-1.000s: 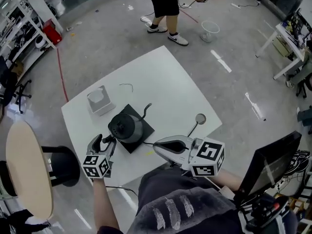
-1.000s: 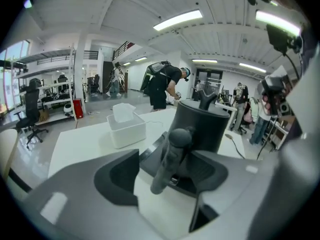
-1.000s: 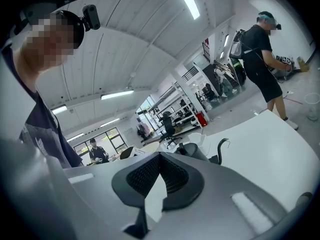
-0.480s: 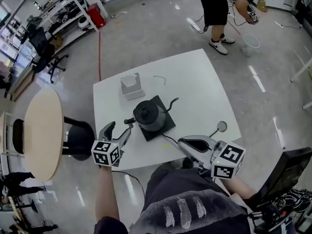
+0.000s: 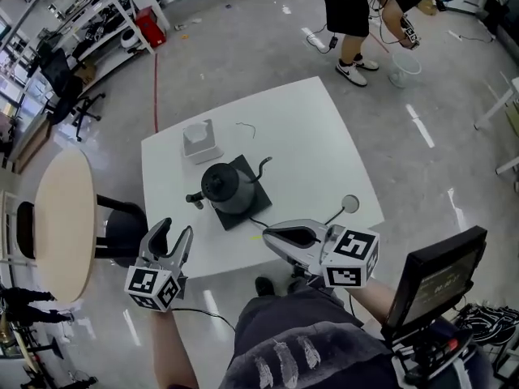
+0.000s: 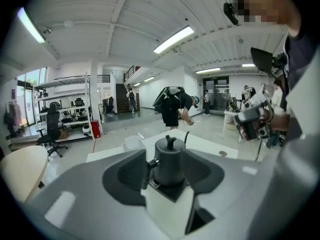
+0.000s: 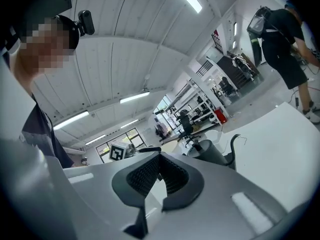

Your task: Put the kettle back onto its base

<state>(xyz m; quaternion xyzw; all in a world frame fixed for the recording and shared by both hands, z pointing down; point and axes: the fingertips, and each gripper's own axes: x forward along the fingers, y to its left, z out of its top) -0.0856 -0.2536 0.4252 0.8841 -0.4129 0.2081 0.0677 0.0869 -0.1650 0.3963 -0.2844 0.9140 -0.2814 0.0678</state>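
The dark grey kettle [image 5: 225,186] stands upright on its black square base [image 5: 250,207] in the middle of the white table [image 5: 308,136], handle toward me and the left, thin spout away. My left gripper [image 5: 174,232] hangs off the table's near left edge, well short of the handle. Its jaws are apart and closing with nothing between them. In the left gripper view the kettle [image 6: 167,159] shows beyond the gap. My right gripper [image 5: 274,235] hovers over the near edge, right of the base, pads together and empty. In the right gripper view the kettle [image 7: 212,151] lies ahead.
A small white box [image 5: 199,140] and a thin wire [image 5: 246,126] lie behind the kettle. A round disc on a stalk [image 5: 350,204] sits at the table's right edge. A round beige table [image 5: 61,225] and a black stool [image 5: 122,229] stand left. A person [image 5: 349,6] stands beyond.
My left gripper has pulled back and up from the kettle's handle to beyond the table's near edge. The kettle stays on its base. The right gripper has hardly shifted.
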